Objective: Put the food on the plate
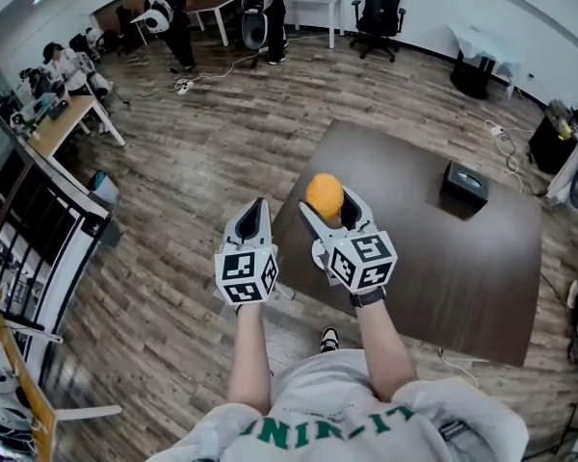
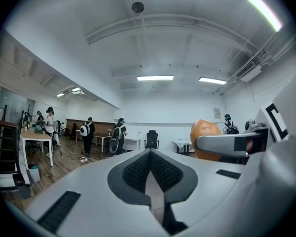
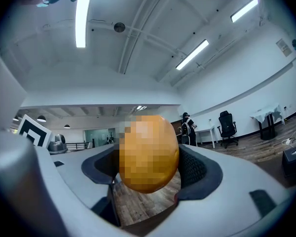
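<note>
A round orange food item [image 1: 324, 192] sits between the jaws of my right gripper [image 1: 328, 201], which are shut on its two sides. The gripper holds it in the air over the near left corner of the dark table [image 1: 462, 258]. In the right gripper view the orange food [image 3: 148, 152] fills the gap between the dark pads [image 3: 195, 169]. My left gripper [image 1: 259, 205] is beside it on the left, jaws shut with nothing in them. The left gripper view shows its closed pads [image 2: 138, 172] and the orange food [image 2: 203, 131] off to the right. No plate shows in any view.
A black box [image 1: 463, 186] stands on the far side of the table. Wood floor surrounds the table. Cables [image 1: 506, 147] lie past its far right corner. People stand by desks at the back left [image 1: 173, 17]. A black office chair [image 1: 379, 3] stands at the back wall.
</note>
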### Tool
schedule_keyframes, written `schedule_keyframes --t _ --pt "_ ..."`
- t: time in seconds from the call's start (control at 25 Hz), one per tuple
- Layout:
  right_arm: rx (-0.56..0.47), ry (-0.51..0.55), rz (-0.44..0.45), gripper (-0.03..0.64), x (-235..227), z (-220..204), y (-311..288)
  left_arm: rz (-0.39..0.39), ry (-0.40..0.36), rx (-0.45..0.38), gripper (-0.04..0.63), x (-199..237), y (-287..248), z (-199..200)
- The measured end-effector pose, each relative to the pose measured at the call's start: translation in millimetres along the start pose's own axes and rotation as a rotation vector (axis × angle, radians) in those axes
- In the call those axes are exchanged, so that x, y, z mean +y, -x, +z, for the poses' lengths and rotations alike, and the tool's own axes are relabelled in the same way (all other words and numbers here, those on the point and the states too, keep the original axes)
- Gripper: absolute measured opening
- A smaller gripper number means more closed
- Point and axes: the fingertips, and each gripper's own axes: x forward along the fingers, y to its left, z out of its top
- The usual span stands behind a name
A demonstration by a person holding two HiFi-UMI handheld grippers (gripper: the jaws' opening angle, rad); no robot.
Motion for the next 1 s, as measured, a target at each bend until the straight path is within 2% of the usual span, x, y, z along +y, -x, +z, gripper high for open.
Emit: schedule_keyframes --t 0.24,0.36,1.0 --pt "-0.038 0.026 -0.019 0.35 -47.9 28.2 -10.0 -0.037 -0.018 -0.031 0.012 -27.0 -56.3 18.9" --pt "-0.035 0.02 -0.029 0.35 -64.8 26.3 -8.5 -0.051 -0.026 -0.025 0.012 -38.9 -66.7 12.5" --pt "0.138 -0.04 -0.105 0.35 -137.3 -52.4 -18.0 -0.128 0.015 0.103 0.012 -70.2 -133.7 -61.1"
